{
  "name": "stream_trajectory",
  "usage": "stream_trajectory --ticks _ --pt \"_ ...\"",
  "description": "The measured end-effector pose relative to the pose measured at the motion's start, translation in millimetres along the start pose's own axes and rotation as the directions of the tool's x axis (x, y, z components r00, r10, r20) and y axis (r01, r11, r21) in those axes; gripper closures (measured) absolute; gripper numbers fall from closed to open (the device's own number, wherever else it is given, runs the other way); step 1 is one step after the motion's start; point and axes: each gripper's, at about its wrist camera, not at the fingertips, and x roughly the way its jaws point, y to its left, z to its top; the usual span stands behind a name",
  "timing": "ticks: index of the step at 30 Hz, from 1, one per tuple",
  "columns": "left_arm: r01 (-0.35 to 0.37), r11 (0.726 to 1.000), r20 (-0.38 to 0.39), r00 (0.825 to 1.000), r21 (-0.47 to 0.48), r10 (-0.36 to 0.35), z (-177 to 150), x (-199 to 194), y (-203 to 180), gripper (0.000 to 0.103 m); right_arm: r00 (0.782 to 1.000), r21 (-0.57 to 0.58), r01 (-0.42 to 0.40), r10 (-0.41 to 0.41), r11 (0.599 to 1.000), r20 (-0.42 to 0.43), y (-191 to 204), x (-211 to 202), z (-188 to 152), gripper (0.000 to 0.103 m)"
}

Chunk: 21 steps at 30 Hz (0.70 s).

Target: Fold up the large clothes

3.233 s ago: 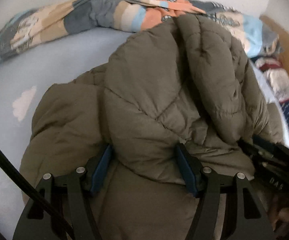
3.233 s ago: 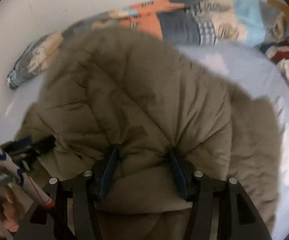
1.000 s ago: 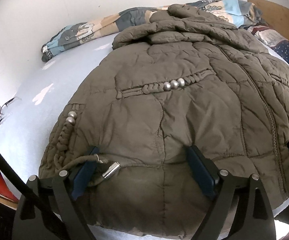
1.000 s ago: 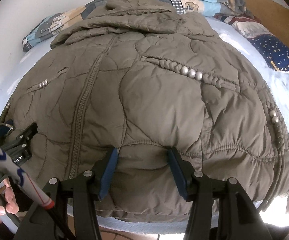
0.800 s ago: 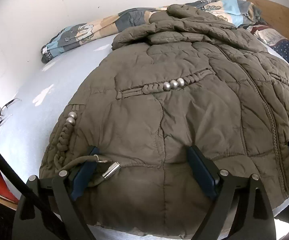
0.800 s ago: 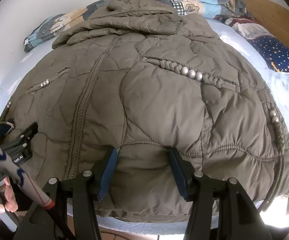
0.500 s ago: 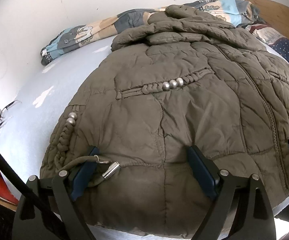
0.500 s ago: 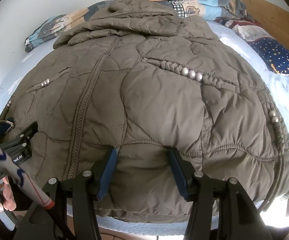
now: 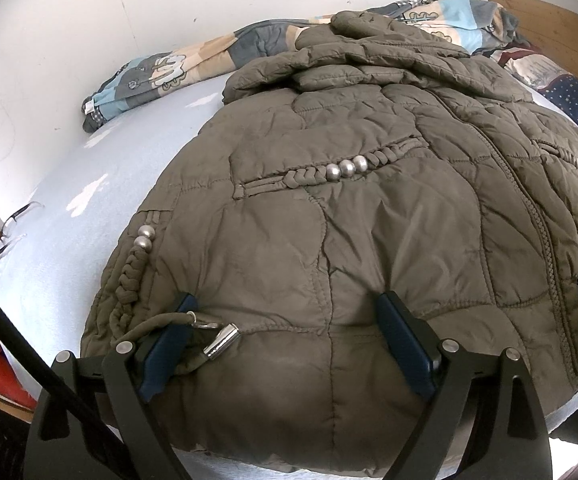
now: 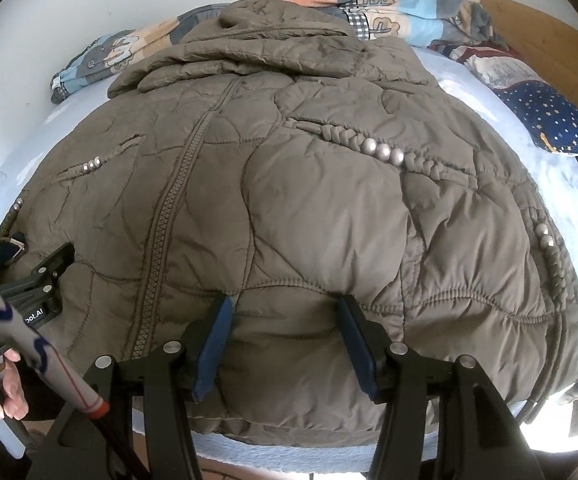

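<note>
1. Two grippers sit at the near hem of one olive quilted jacket (image 9: 369,208) that lies front-up across a pale blue bed (image 9: 101,168) and fills the middle of both views.
2. Left gripper (image 9: 285,320), bottom centre of the left wrist view: its jaws stand wide apart with the puffy hem bulging between the blue pads (image 9: 403,344). The pads lie against the fabric, but whether they pinch it cannot be told.
3. Right gripper (image 10: 285,320), bottom centre of the right wrist view: the jaws are likewise spread, narrower, with a fold of hem between them; a real grip is not clear here either.
4. A drawcord with a metal tip (image 9: 223,338) lies over the left pad, partly hiding it.
5. The hood and sleeves (image 10: 257,48) bunch at the top of the frame; how they are layered is hard to make out.
6. A patterned blanket (image 9: 161,72) runs along the wall behind, its middle hidden by the hood.
7. A starred navy pillow (image 10: 549,116) is cut off at the right edge.
8. The jacket's lower hem drops over the mattress edge, out of sight.
</note>
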Motion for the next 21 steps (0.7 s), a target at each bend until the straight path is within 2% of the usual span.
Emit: stream_trajectory --ticks 14,21 --pt "-0.002 1.0 0.014 1.0 0.026 0.002 -3 -3 -1 0.012 1.0 -0.021 0.015 -0.015 1.0 -0.002 2 -2 -1 0.038" --pt "-0.008 0.999 0.017 1.0 0.052 0.007 1 -17 2 0.012 0.997 -0.047 0.077 -0.076 0.996 0.031 10 -16 -1 0.034"
